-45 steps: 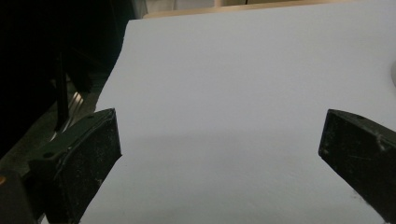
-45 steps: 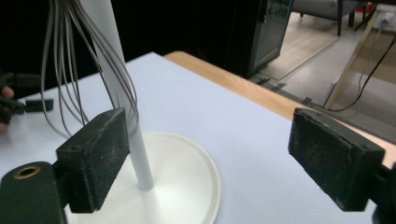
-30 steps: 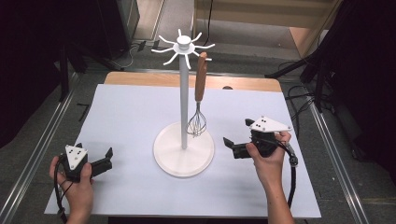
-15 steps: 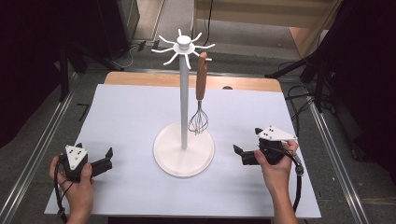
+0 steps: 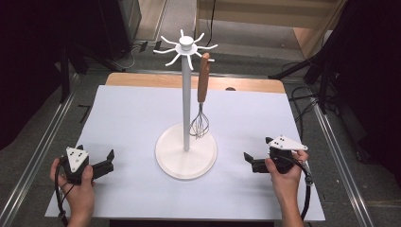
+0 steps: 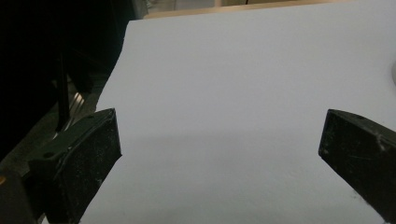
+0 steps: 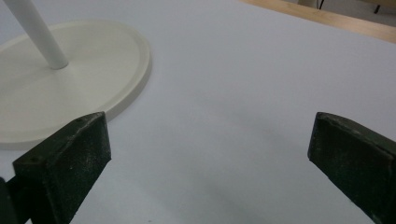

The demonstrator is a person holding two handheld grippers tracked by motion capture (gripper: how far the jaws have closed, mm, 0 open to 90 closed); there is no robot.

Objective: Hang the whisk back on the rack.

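Observation:
A white stand (image 5: 186,104) with hook arms at its top rises from a round base (image 5: 170,163) in the middle of the table. A whisk (image 5: 202,90) with a wooden handle hangs from one hook, its wire head just above the base. My left gripper (image 5: 108,161) rests near the front left, open, with bare sheet between its fingers (image 6: 88,154). My right gripper (image 5: 249,161) sits right of the base, open and holding nothing. In the right gripper view the base (image 7: 79,74) and pole (image 7: 39,35) lie ahead to the left of that gripper (image 7: 210,154).
A white sheet (image 5: 127,113) covers the table, with a wooden strip (image 5: 142,79) showing at the far edge. Metal rails (image 5: 42,142) run along both sides. Cables and dark stands (image 5: 321,80) stand on the floor beyond the right edge.
My right gripper has drawn back from the stand, moving toward the front edge and a little right. The left gripper has stayed put. The whisk still hangs from its hook.

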